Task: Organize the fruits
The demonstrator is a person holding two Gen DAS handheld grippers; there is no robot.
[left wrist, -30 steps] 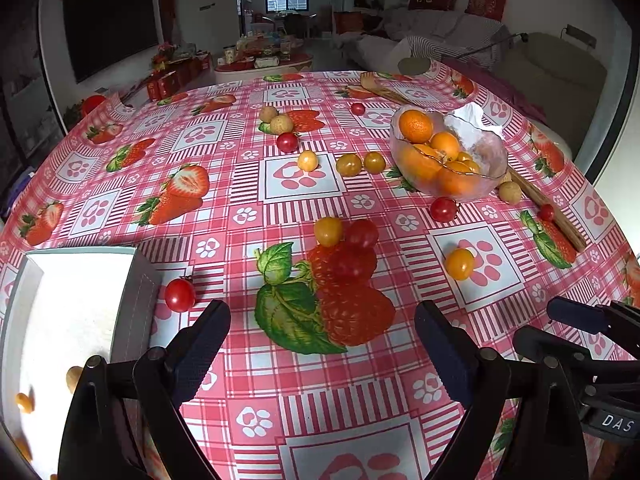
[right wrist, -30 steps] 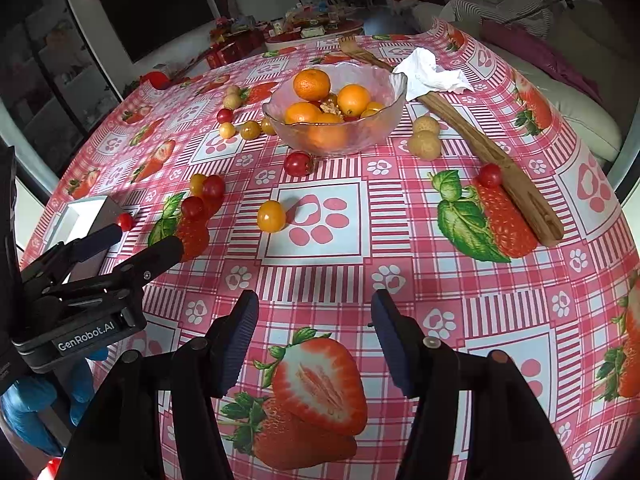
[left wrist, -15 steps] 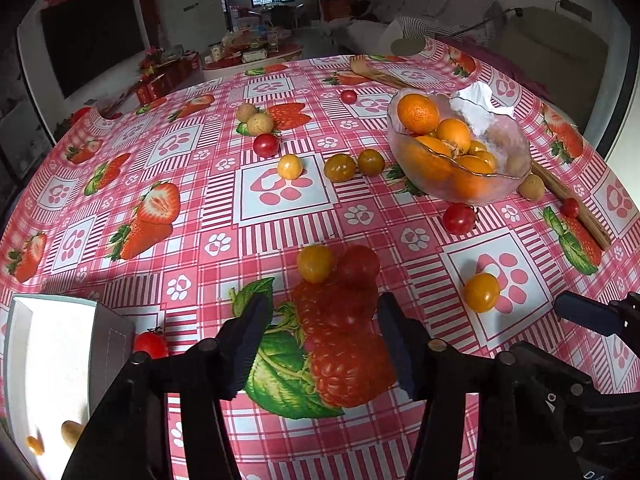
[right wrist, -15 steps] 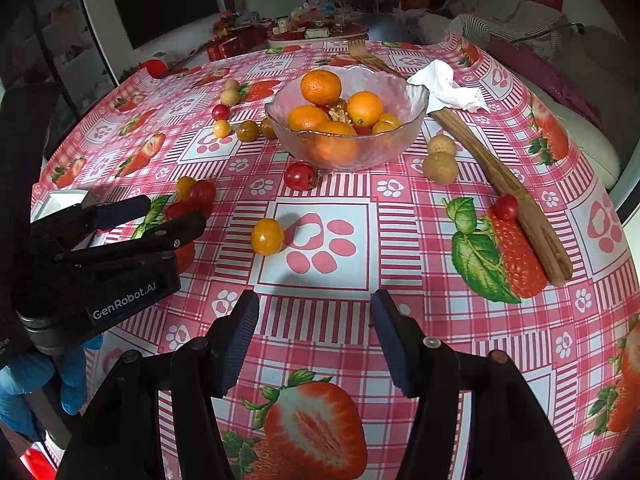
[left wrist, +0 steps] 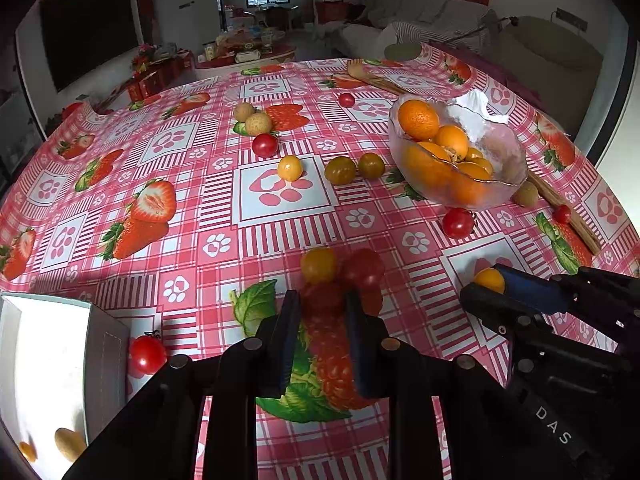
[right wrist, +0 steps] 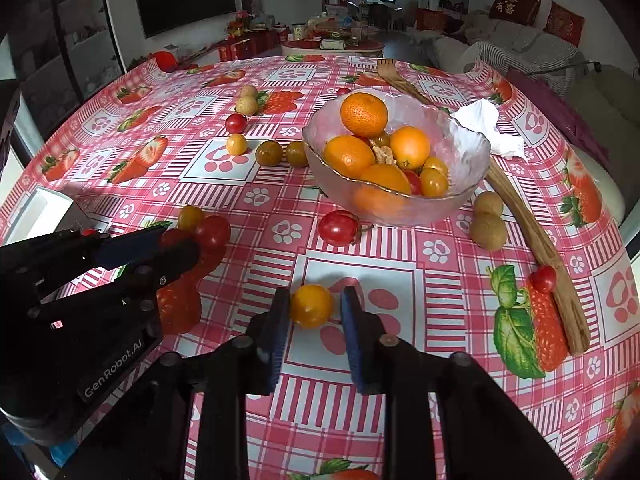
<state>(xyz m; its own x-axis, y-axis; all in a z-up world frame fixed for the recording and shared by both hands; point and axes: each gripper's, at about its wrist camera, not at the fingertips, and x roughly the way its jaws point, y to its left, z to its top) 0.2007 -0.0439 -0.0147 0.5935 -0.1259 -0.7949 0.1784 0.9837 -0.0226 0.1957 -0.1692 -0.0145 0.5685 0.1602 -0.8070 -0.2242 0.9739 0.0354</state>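
Note:
My left gripper (left wrist: 322,304) has narrowed around a red cherry tomato (left wrist: 323,298) on the strawberry tablecloth; a yellow tomato (left wrist: 318,266) and another red one (left wrist: 363,269) lie just beyond it. My right gripper (right wrist: 312,306) has its pads on either side of a yellow-orange tomato (right wrist: 311,306) resting on the cloth; that tomato also shows in the left wrist view (left wrist: 489,280). Neither fruit is lifted. A glass bowl (right wrist: 460,148) of oranges and small tomatoes stands beyond. A white box (left wrist: 40,360) with a few small fruits is at the left.
Loose tomatoes (right wrist: 338,227) and brown longans (right wrist: 488,232) are scattered over the table. A wooden scratcher (right wrist: 532,236) lies right of the bowl beside a crumpled tissue (right wrist: 488,128). A red tomato (left wrist: 147,354) sits against the box.
Both grippers moved forward and down toward the fruits and narrowed from wide open, the left around the red tomato, the right around the yellow-orange one.

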